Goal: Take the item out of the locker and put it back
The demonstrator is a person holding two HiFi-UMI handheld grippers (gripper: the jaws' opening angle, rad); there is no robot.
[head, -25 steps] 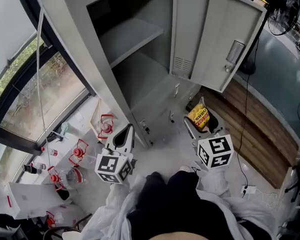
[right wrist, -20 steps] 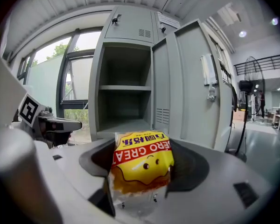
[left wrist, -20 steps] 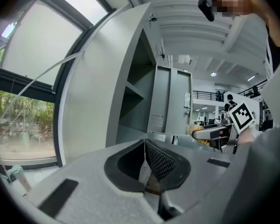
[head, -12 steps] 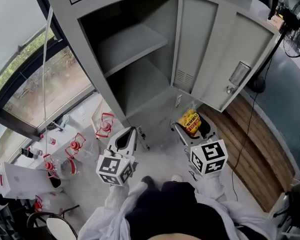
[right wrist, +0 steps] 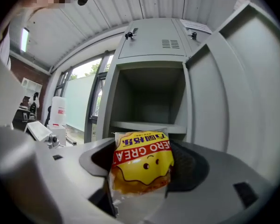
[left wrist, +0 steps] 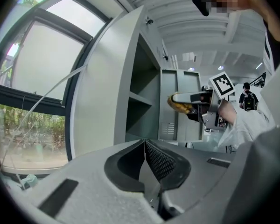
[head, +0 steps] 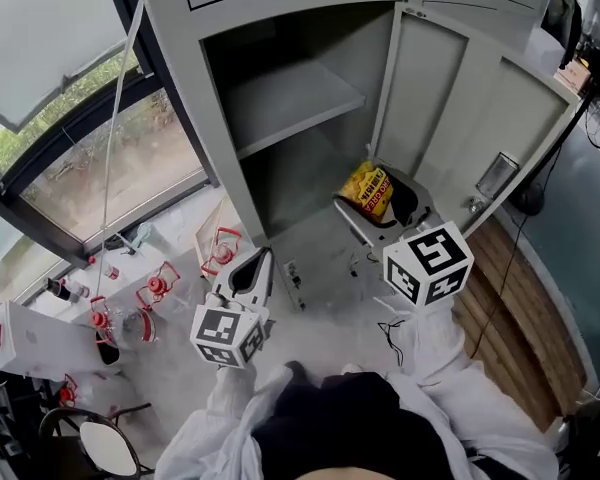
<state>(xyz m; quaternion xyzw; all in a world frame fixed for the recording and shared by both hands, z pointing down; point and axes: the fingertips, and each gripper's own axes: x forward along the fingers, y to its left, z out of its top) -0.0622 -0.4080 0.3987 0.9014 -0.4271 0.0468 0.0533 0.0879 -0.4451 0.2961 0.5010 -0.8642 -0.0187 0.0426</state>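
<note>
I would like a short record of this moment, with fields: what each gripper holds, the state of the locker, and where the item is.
left gripper: shut, holds nothing, low beside the locker
right gripper: shut on the yellow snack packet, held up facing the opening
locker door: open
shelf: bare
item place: in front of the locker, not yet set inside
</note>
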